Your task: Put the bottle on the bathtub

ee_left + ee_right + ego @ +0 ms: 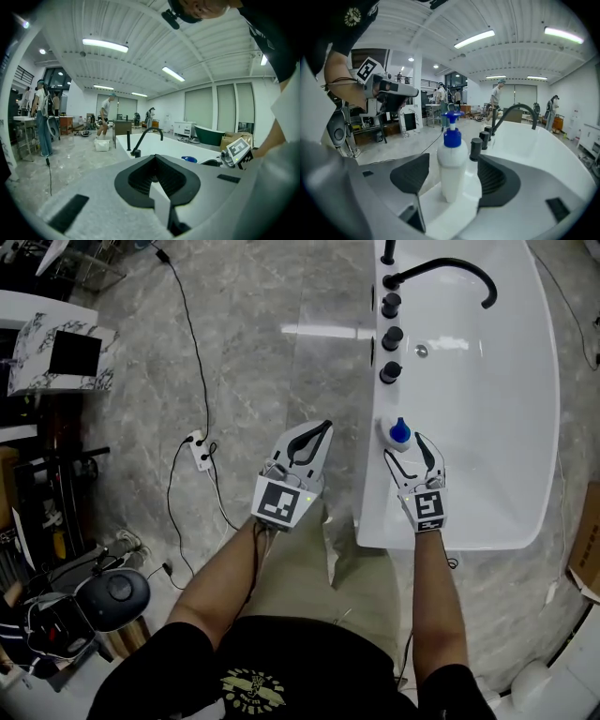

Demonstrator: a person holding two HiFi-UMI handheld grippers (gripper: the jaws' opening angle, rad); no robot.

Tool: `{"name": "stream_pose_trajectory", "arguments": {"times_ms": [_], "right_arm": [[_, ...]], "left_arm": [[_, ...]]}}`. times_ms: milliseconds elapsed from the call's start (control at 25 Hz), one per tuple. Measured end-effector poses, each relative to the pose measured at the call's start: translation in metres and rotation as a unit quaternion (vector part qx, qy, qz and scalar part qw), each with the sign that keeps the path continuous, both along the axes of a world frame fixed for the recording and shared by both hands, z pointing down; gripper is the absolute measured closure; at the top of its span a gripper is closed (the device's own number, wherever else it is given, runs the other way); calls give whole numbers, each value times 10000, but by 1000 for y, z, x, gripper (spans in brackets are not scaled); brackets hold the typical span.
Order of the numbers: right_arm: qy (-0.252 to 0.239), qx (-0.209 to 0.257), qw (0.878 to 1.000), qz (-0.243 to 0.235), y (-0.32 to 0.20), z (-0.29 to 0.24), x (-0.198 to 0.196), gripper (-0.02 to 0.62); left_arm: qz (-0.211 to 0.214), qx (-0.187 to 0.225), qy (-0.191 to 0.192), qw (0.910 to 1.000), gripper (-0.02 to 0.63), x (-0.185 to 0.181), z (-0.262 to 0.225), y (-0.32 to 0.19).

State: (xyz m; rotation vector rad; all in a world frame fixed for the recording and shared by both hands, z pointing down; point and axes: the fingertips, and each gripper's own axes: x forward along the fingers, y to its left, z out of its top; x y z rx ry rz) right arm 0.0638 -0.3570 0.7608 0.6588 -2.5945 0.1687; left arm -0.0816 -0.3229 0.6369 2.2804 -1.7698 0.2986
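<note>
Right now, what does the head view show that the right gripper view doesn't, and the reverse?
Only the head view: the white power strip on the grey floor. Only the right gripper view: ceiling strip lights and people standing far back. Both: the white pump bottle with the blue top upright on the rim of the white bathtub, between the open jaws of the right gripper, plus the curved black faucet.

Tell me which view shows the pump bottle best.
Right gripper view: the bottle stands upright, full profile, on the bathtub rim between open jaws. Head view shows mostly its blue pump top from above; left gripper view, just a blue sliver.
</note>
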Motion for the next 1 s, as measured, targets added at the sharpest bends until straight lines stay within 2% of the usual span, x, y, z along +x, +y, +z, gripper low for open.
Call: {"name": "stream_pose_trajectory", "arguments": {"times_ms": [120, 400, 520, 560, 640, 760, 1000], "right_arm": [[-33, 63, 9999, 95, -4, -30, 11, 313], [-511, 51, 9979, 397, 20, -121, 28, 314], [-871, 34, 9947, 543, 29, -167, 35, 318], [-1033, 94, 9927, 610, 31, -185, 39, 341], [-1204, 283, 9893, 773, 31, -217, 49, 444], [-1136, 313, 9870, 1096, 34, -251, 64, 552], [-1275, 244, 9839, 1230, 50, -311, 82, 584]], "left_arm": [[17, 45, 62, 10000, 597, 1, -19, -6], [263, 297, 134, 9991, 597, 18, -75, -5], [180, 309, 95, 9993, 597, 22, -103, -1], [150, 270, 134, 9994, 597, 24, -112, 1], [193, 184, 187, 9995, 597, 30, -129, 5], [408, 258, 138, 9987, 597, 42, -155, 15], [665, 359, 197, 9969, 597, 65, -201, 27]]}}
